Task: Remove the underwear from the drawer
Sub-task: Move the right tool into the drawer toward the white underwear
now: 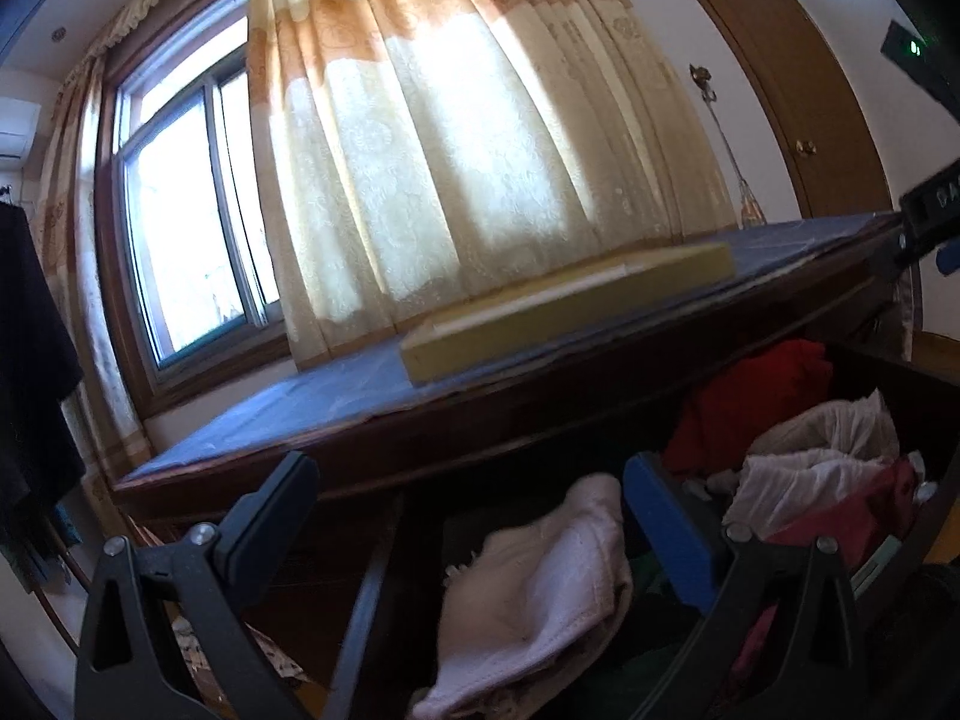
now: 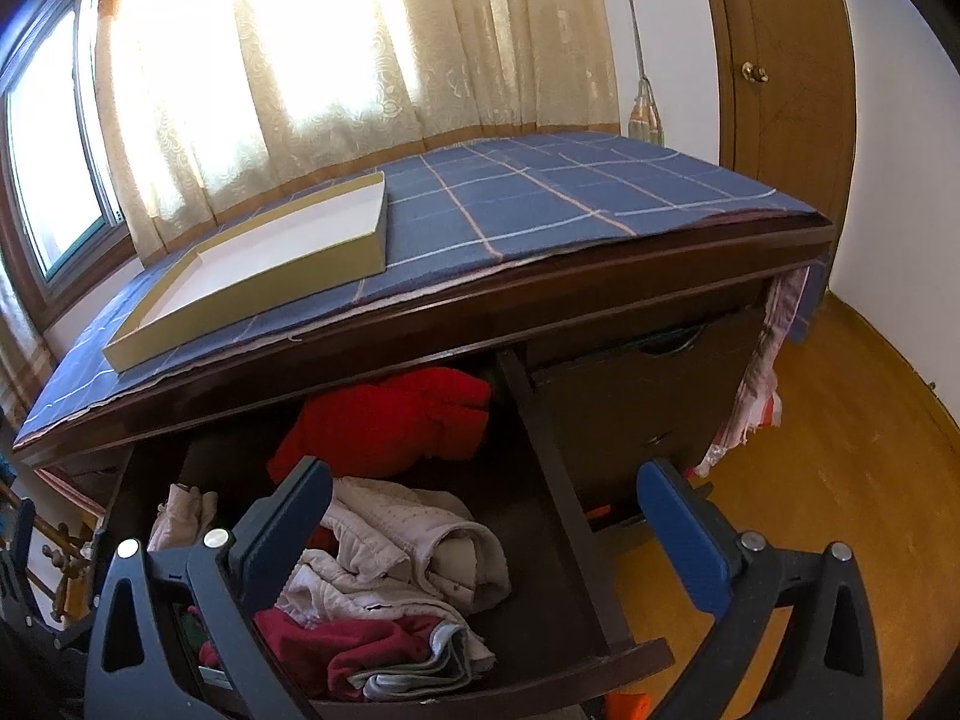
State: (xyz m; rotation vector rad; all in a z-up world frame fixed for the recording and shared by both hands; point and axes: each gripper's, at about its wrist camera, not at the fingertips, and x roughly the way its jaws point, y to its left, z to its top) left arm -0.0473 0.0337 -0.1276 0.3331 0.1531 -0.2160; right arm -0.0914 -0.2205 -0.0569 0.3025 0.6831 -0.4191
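drawer (image 2: 591, 648) is open, clothes (image 2: 414, 546) still inside below our fingers; both grippers, left (image 1: 474, 516) and right (image 2: 486, 528), wide open, holding nothing. grab still to do.

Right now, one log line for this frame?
drawer: open, clothes inside | left gripper: open over pale garment | right gripper: open, empty | tray: on dresser top

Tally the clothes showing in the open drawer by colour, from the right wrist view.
Bright red: 1, the red garment at the back.
Dark red: 1, the maroon garment at the front.
White or cream: 3, the cream garment, white garment, pale garment.
Total: 5
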